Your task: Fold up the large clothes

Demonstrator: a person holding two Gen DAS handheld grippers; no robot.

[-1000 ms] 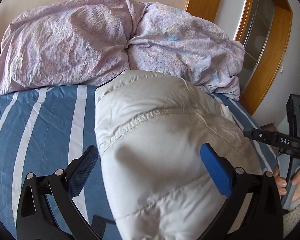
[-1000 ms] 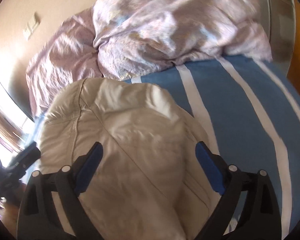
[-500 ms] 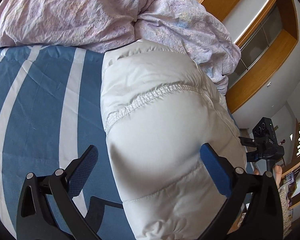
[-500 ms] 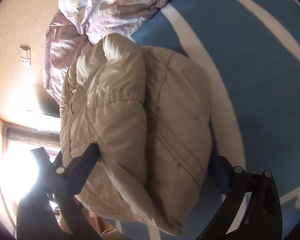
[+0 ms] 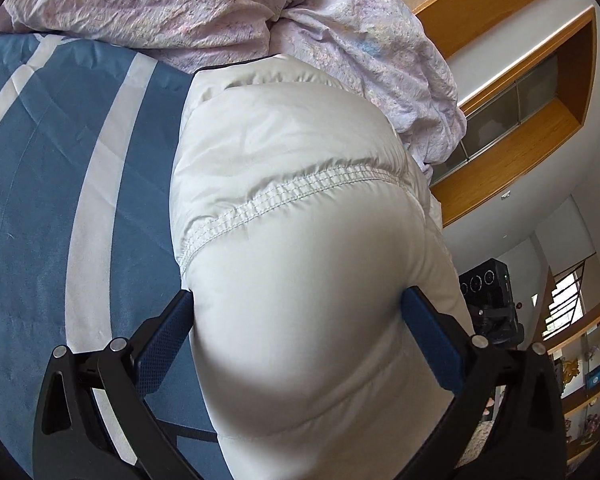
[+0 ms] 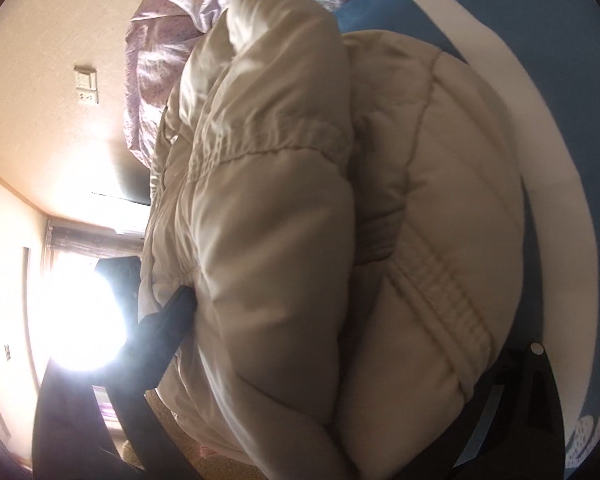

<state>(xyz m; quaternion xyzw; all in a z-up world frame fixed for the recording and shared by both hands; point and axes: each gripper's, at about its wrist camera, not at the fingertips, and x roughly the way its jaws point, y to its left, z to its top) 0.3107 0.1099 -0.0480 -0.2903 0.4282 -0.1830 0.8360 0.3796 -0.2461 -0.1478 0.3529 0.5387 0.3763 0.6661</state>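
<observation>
Left wrist view: one white puffer jacket [image 5: 300, 240] lay on one blue striped bedsheet [image 5: 40, 200], bulging between the left gripper [image 5: 296, 308]'s spread fingers, both pads touching it; one lilac duvet [image 5: 260, 12] behind. Right wrist view: the same folded jacket [image 6: 300, 220] filled the right gripper [image 6: 340, 340]'s wide-spread jaws.

Window [image 6: 80, 312] glare; daylight, fisheye-warped edges

The jacket [image 5: 300, 240] lies on the bed [image 5: 40, 220], folded over itself. Behind it, touching it, the duvet [image 5: 220, 12] is piled.
</observation>
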